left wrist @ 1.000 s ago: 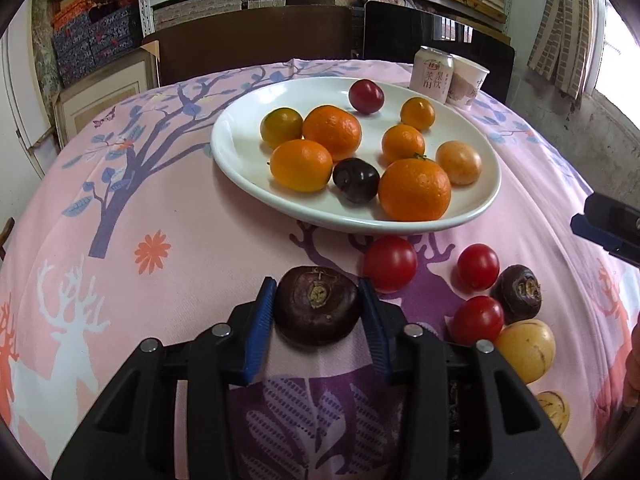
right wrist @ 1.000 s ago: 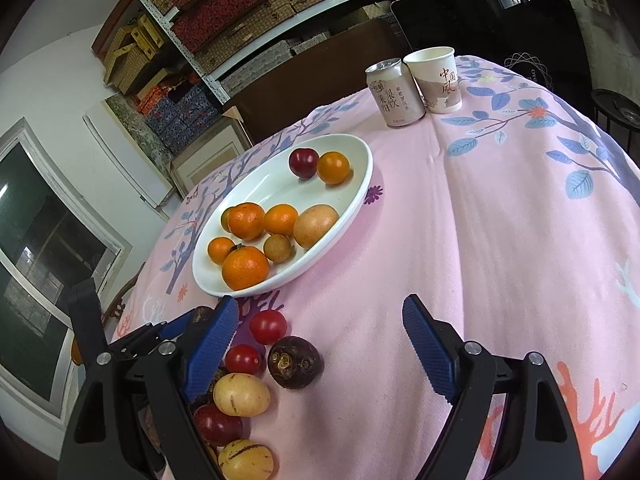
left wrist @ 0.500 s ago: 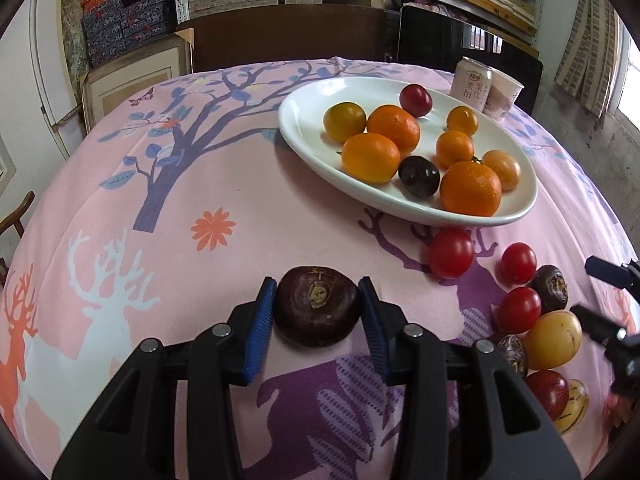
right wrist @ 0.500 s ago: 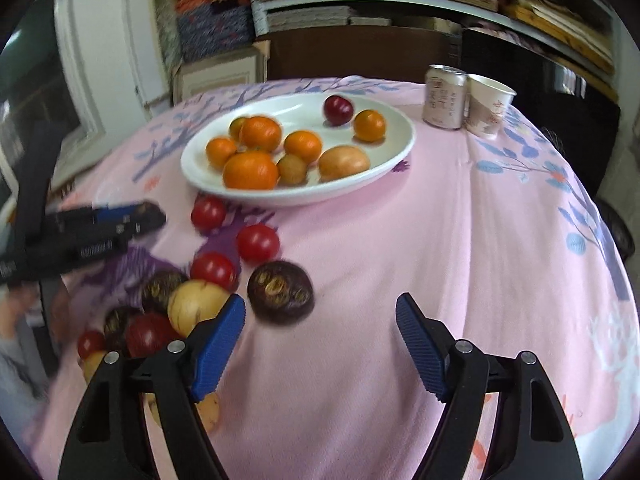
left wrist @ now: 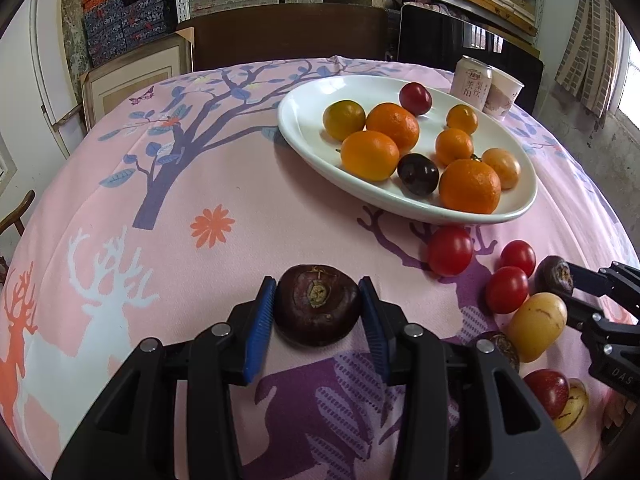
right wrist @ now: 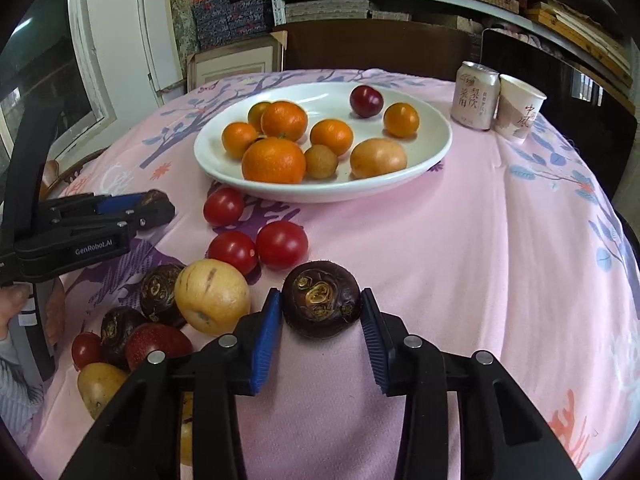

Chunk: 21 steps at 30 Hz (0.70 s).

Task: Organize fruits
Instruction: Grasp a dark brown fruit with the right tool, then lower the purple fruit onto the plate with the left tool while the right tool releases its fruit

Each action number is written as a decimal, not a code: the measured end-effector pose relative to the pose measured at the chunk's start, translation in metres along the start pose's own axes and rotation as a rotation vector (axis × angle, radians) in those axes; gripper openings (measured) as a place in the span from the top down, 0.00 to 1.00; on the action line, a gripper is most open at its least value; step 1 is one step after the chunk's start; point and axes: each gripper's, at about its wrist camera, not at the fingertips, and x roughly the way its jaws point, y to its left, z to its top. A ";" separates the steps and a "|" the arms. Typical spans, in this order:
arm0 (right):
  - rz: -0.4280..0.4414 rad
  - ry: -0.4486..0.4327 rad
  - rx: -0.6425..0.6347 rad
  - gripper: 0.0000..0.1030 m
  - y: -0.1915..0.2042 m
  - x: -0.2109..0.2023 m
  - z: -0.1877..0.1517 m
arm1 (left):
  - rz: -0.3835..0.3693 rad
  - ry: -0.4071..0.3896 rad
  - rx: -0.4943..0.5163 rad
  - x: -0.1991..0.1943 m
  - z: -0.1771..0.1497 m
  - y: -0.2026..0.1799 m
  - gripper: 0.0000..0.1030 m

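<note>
A dark, flattened water chestnut [left wrist: 318, 305] w/ a rough tan stem scar is clamped between the ribbed blue pads of the left gripper [left wrist: 318, 312], just above the cloth. A second chestnut [right wrist: 322, 299], same glossy maroon-black skin w/ curled tan scars on top, is pinched by the right gripper [right wrist: 322, 322]; its jaws have just been closing and the pads now press on both sides of it. Both grippers are black plastic w/ silver rivets.

An oval white glazed plate [right wrist: 434, 152] is seen in the middle of the table, holding dimpled oranges [right wrist: 274, 160], a smooth tan fruit [right wrist: 378, 158], a small brown one and a dark red plum [right wrist: 366, 101]. In front of the plate, on the cloth, shiny red tomatoes [right wrist: 282, 244] lie close together, next to a pale yellow streaked melon [right wrist: 212, 295] and more dark chestnuts, a loose heap at the left of the right wrist view.

The round table is covered by a matte pink cloth [right wrist: 500, 240] printed w/ purple trees, blue leaves, white and orange deer. A pink can [right wrist: 474, 96] and a paper cup [right wrist: 518, 112] stand touching behind the plate. Behind the table: dark wood chair backs, metal shelving stacked w/ woven boxes, white walls, a window at left.
</note>
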 end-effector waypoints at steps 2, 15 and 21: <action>0.009 -0.010 0.017 0.60 -0.004 -0.003 0.000 | -0.008 -0.004 0.004 -0.002 -0.001 -0.001 0.60; 0.052 -0.068 0.141 0.61 -0.028 -0.021 0.003 | -0.046 -0.069 0.035 -0.034 -0.014 -0.019 0.60; 0.087 -0.167 0.188 0.61 -0.033 -0.051 0.013 | -0.054 -0.127 0.027 -0.053 0.011 -0.024 0.60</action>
